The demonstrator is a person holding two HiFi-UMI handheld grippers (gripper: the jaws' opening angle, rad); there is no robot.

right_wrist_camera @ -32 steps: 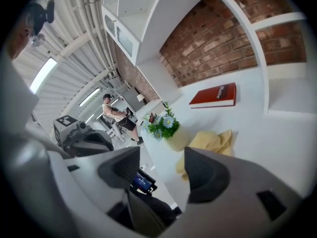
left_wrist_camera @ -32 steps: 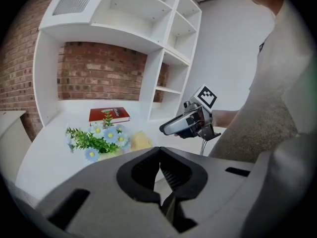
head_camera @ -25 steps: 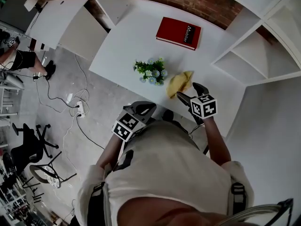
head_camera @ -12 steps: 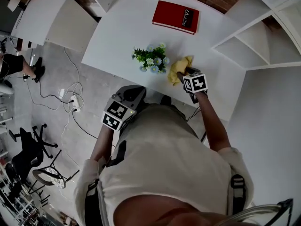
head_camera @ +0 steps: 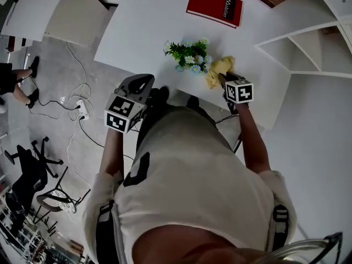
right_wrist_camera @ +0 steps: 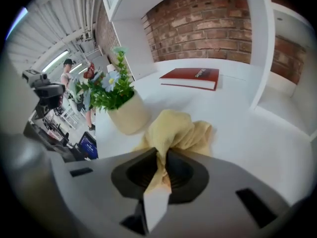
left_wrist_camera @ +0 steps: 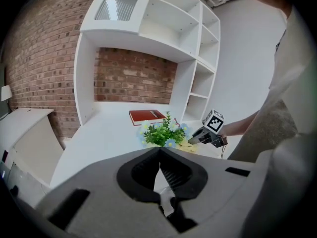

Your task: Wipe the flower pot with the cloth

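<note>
A cream flower pot [head_camera: 190, 54] [right_wrist_camera: 126, 115] with green leaves and small blue and white flowers stands near the front edge of the white table [head_camera: 143, 21]. A crumpled yellow cloth [head_camera: 218, 69] [right_wrist_camera: 182, 128] lies just right of it. My right gripper [head_camera: 223, 78] [right_wrist_camera: 161, 155] points down at the cloth; its jaws have just been closing and now pinch a fold of it. My left gripper [head_camera: 147, 81] [left_wrist_camera: 159, 150] is shut with nothing in it, held in front of the table's edge, apart from the pot [left_wrist_camera: 161, 133].
A red book [head_camera: 214, 5] [right_wrist_camera: 190, 78] lies at the back of the table by the brick wall. White shelves [head_camera: 297, 43] rise on the right. On the floor to the left are cables [head_camera: 77, 106], office chairs [head_camera: 33, 169] and a person's legs [head_camera: 14, 78].
My right gripper has come down onto the yellow cloth and closed on it. My left gripper has swung out to the left, away from my body.
</note>
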